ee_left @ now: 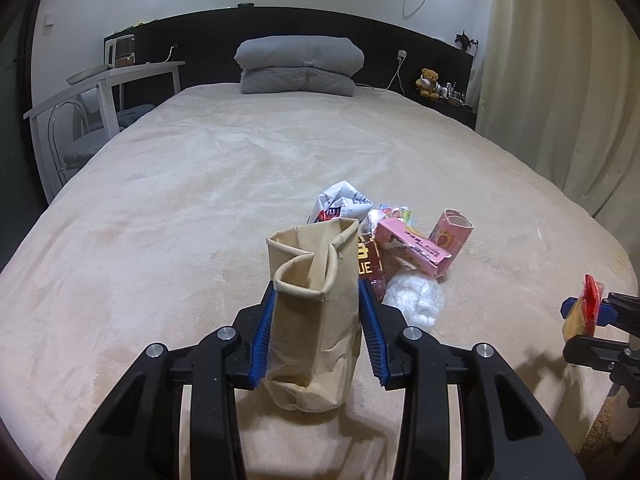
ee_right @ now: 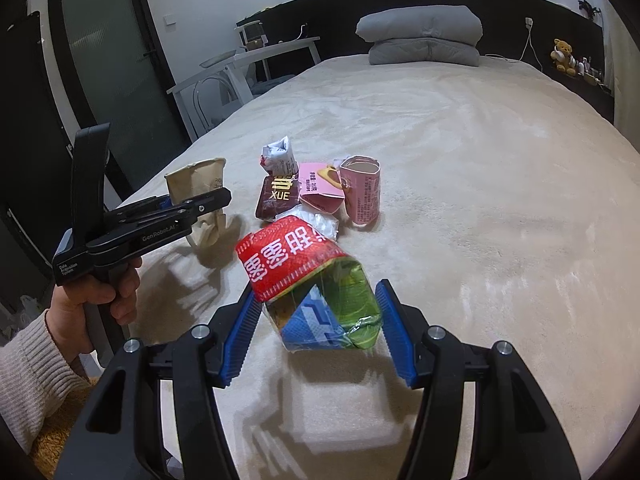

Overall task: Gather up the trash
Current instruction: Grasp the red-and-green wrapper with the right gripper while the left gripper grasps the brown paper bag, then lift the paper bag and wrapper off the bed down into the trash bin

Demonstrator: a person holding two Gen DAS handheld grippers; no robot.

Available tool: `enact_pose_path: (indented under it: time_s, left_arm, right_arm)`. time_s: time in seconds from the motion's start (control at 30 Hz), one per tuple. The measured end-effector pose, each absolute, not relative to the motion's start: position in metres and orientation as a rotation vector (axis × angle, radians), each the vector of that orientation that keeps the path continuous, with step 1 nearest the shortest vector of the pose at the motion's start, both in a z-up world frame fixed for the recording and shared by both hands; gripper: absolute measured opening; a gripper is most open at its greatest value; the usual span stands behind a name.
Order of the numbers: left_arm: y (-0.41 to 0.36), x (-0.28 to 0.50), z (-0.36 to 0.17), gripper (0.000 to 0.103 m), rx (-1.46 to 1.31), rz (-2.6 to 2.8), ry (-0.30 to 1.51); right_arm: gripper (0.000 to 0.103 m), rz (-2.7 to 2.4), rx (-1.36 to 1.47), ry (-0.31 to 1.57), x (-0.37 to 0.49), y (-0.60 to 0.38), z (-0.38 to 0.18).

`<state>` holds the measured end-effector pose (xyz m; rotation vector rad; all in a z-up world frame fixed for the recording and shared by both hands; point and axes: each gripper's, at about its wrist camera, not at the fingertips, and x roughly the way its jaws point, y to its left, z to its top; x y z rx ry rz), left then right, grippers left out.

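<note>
1. Wide bed under a beige plush cover, serving as the work surface; soft, so likely to let light things tip over.
2. Folded grey bedding stacked at the head end, well apart from the trash and no obstacle.
3. Brown paper bag standing upright near the foot of the bed, mouth open and rim rolled; probably the collecting container. Clamped at both sides by the left gripper, jaws narrow with the blue pads pressing into the paper, apparently to steady the bag and keep the mouth facing up.
4. Red, green and blue snack wrapper held in the right gripper, jaws half open around its bulk, lifted off the bed to the right of the bag; seems ready for dropping in.
5. Pile of remaining trash just behind and right of the bag: two pink cartons, one lying and one upright, a dark brown packet, a crumpled white printed paper, a clear bag with white wadding. Gathered close together, so within short reach of the bag.
6. Person's hand in a knit sleeve around the left gripper's handle.
7. Judgement: task at an early stage; next move probably needs the wrapper brought above the bag mouth, which is narrow and partly folded in.
</note>
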<state>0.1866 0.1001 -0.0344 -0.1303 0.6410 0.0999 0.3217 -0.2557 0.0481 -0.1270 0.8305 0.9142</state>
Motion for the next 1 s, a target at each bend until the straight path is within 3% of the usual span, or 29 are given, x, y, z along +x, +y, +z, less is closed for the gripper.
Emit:
enact_pose_path:
  time_s: [0.43, 1.0]
  left_arm:
    - [0.066, 0.128, 0.004, 0.037, -0.171, 0.042, 0.550]
    - [0.017, 0.039, 0.016, 0.037, -0.254, -0.020, 0.470]
  right_arm:
    - [0.058, 0.861, -0.059, 0.801, 0.295, -0.298, 0.063]
    - [0.058, 0.864, -0.010, 0.774, 0.229, -0.338, 0.070]
